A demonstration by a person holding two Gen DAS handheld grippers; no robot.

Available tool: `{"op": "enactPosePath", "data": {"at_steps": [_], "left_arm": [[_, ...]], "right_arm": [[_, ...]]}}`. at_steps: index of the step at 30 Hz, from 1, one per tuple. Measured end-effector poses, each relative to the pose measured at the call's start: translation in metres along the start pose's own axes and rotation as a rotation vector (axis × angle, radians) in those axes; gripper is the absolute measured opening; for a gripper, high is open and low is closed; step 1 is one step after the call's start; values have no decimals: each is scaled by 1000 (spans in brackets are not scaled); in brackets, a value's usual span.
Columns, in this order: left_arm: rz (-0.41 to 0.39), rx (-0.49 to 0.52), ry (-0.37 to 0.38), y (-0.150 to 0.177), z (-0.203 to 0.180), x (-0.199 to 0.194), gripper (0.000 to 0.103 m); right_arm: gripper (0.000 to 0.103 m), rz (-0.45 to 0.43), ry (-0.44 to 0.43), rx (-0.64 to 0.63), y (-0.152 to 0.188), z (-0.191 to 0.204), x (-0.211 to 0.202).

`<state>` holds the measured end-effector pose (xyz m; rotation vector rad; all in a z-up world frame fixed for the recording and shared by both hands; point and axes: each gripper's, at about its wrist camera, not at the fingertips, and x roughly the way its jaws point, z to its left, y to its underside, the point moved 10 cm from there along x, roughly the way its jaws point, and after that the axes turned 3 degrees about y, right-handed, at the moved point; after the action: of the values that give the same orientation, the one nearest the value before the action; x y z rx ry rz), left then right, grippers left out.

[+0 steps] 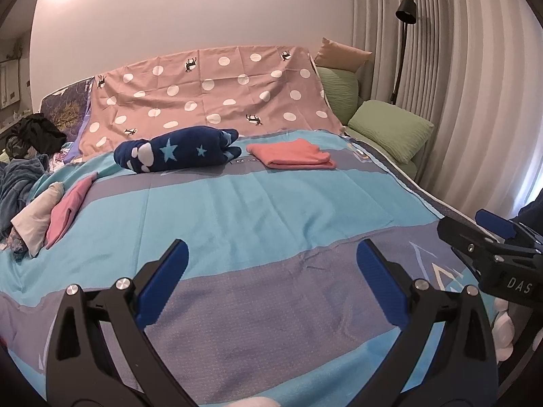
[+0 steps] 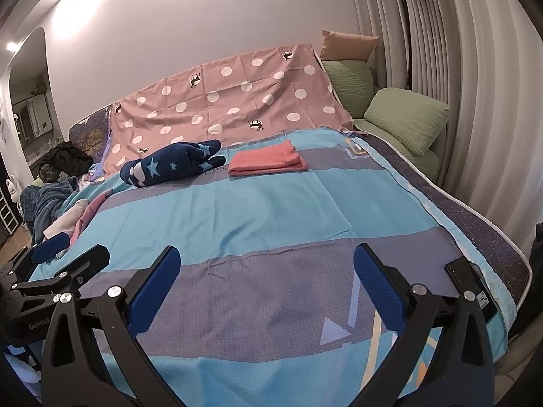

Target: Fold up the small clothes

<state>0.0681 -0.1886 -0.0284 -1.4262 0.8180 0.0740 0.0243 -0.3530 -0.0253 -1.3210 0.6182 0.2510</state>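
Note:
A folded coral-pink garment [image 1: 292, 157] [image 2: 266, 162] lies far back on the blue and grey bedsheet [image 1: 237, 203] [image 2: 254, 210]. Left of it rests a folded navy garment with stars [image 1: 176, 151] [image 2: 169, 162]. At the bed's left edge sits a pile of unfolded clothes, a pink piece [image 1: 69, 210] [image 2: 90, 215] and a white piece [image 1: 35, 222]. My left gripper [image 1: 271, 257] hovers open over the near part of the sheet, holding nothing. My right gripper [image 2: 266, 261] is open too, empty, beside it on the right [image 1: 492, 237].
A pink polka-dot cloth [image 1: 210, 98] hangs over the headboard. Green pillows [image 1: 390, 129] and a black floor lamp [image 1: 404, 34] stand at the right by the curtain. Dark clothes [image 1: 34, 132] and a blue blanket [image 1: 17, 183] are heaped at the left. A black phone [image 2: 471, 288] lies near the right bed edge.

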Motion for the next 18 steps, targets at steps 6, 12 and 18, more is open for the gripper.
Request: {"op": "enactPosePath", "data": {"at_steps": [6, 12, 18], "left_arm": [[0, 2, -5, 1, -2, -1, 101], [2, 10, -3, 0, -3, -1, 101], [3, 9, -4, 0, -2, -2, 101]], "right_arm": [[102, -4, 3, -10, 0, 2, -3], [102, -3, 4, -4, 1, 1, -4], [102, 5, 4, -13, 2, 4, -2]]}}
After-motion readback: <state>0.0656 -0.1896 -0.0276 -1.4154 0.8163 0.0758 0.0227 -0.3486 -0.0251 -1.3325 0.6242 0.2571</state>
